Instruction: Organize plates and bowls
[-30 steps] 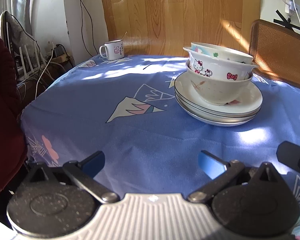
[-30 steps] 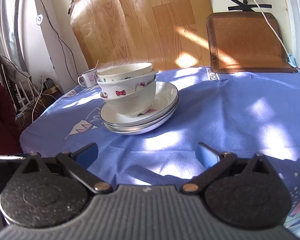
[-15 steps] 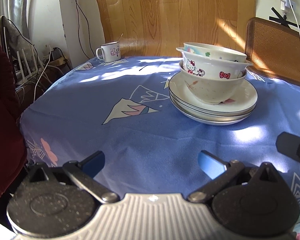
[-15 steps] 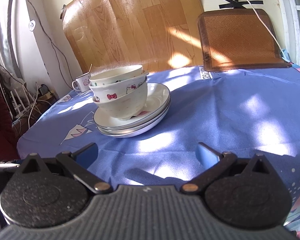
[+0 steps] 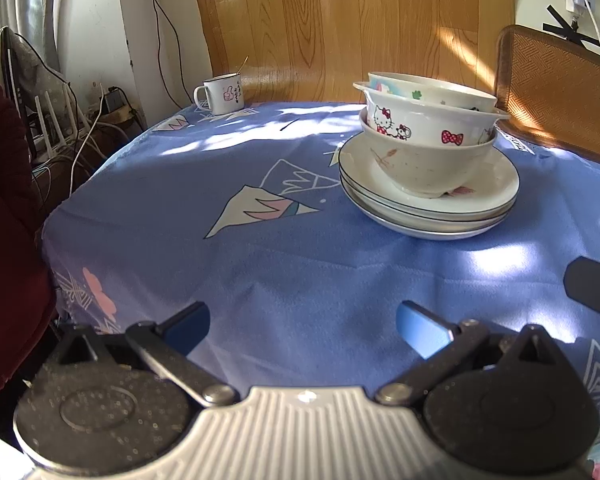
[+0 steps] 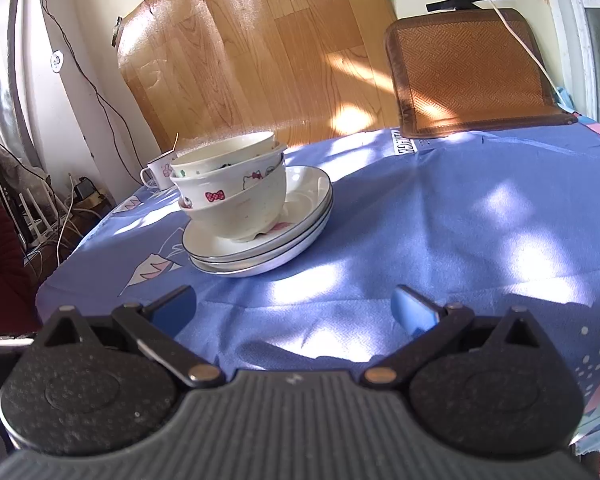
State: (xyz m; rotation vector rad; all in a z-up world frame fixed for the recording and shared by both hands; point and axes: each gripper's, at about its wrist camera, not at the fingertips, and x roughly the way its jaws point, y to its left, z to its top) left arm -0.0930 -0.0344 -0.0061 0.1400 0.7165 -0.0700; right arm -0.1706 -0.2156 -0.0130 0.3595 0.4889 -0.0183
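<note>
The tablecloth (image 5: 260,264) is blue with white and pink mountain shapes. The plates (image 5: 432,216) ahead of the claws are white with dark rims. One bowl (image 5: 428,126) is white with cartoon cats and red bows. The claw fingertips (image 6: 414,314) are blue.

Bowls (image 5: 428,136): how many nested can't tell, inner ones mostly hidden; lowest bowl covers the centre of the top plate (image 5: 488,184). Right of the bowls, woven chair back (image 5: 556,92) cut by frame edge. Left, mug (image 5: 222,94) print too small to read.
</note>
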